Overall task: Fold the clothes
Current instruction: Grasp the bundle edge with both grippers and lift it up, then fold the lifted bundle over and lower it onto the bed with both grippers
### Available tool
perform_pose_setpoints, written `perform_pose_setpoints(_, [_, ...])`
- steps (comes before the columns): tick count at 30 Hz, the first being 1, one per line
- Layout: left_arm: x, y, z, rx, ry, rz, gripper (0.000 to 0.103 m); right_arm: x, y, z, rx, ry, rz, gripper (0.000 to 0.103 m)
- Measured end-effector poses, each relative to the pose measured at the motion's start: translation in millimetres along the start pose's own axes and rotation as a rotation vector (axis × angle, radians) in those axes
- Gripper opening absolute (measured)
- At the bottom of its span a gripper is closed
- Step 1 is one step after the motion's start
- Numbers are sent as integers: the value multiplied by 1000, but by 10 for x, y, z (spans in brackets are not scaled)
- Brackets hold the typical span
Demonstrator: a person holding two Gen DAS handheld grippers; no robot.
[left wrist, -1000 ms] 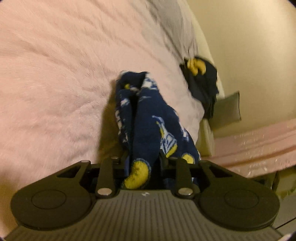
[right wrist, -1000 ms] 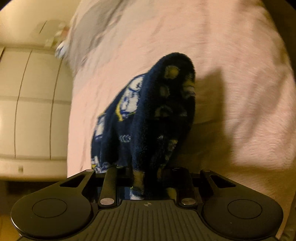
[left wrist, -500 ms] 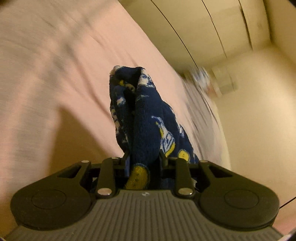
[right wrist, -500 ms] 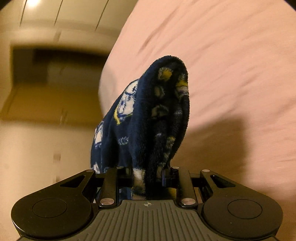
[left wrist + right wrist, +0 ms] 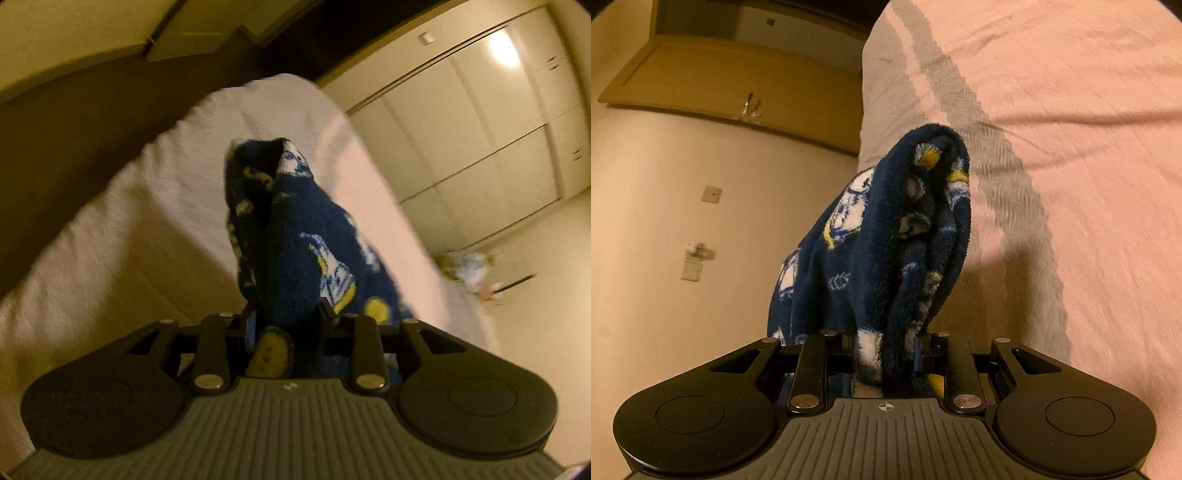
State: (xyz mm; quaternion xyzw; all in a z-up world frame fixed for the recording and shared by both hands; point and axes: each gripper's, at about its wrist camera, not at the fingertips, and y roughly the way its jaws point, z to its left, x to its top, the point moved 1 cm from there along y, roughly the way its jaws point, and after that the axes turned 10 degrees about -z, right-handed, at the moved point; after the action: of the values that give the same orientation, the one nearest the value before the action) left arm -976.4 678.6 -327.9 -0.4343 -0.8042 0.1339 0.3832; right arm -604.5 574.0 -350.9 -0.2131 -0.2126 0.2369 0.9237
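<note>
Fleece garment bunched in both the left gripper and right gripper, swung round above the pink bed, jaws just easing wider though cloth sits between them, probably about to be laid down for folding.

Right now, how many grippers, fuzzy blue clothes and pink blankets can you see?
Grippers: 2, the left gripper and the right gripper
Fuzzy blue garment: 1, between both grippers
Pink blanket: 1
Total: 4
</note>
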Motion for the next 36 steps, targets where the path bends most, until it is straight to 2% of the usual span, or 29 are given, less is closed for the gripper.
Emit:
perform_pose_setpoints(1, [37, 76, 105, 53, -20, 5, 27, 66, 82, -24, -57, -39, -21, 48])
perform_pose_setpoints(2, [71, 137, 205, 105, -46, 13, 26, 67, 108, -50, -128, -53, -25, 52])
perform_pose_setpoints(3, [87, 138, 266, 136, -69, 8, 24, 35, 106, -75, -207, -54, -21, 52])
perform_pose_setpoints(4, [96, 117, 313, 158, -90, -2, 23, 1, 101, -109, -240, -47, -14, 52])
perform_pose_setpoints(6, [81, -15, 287, 144, -70, -18, 23, -90, 33, -117, -232, -65, -12, 52])
perform_pose_setpoints(10, [-109, -184, -39, 105, 136, 15, 18, -402, -76, 154, -255, -279, 5, 52])
perform_pose_setpoints(13, [-311, -177, -296, 66, 321, 57, 15, -659, -133, 375, -272, -459, 19, 52])
perform_pose_setpoints(15, [-493, -85, -381, 50, 411, 96, 16, -870, -123, 520, -276, -595, 25, 52])
perform_pose_setpoints(17, [-706, 52, -377, 85, 490, 146, 13, -1034, -34, 553, -301, -690, 37, 52])
perform_pose_setpoints(20, [-996, 264, -181, 206, 591, 196, 12, -1320, 97, 442, -345, -781, 84, 52])
perform_pose_setpoints(22, [-1127, 338, -56, 233, 602, 209, 12, -1528, 198, 319, -373, -842, 119, 52])
perform_pose_setpoints(25, [-1138, 325, -77, 238, 606, 199, 12, -1729, 245, 285, -387, -943, 100, 52])
perform_pose_setpoints(29, [-1104, 204, -112, 212, 584, 149, 12, -1712, 50, 372, -367, -933, 0, 52])
perform_pose_setpoints(30, [-1118, 205, -88, 213, 581, 152, 13, -1733, 19, 354, -365, -934, 0, 52])
perform_pose_setpoints(33, [-1164, 260, -20, 232, 583, 177, 13, -1774, 147, 158, -385, -908, 102, 52])
perform_pose_setpoints(36, [-1115, 271, -151, 270, 600, 183, 13, -1671, 102, 206, -366, -882, 124, 52])
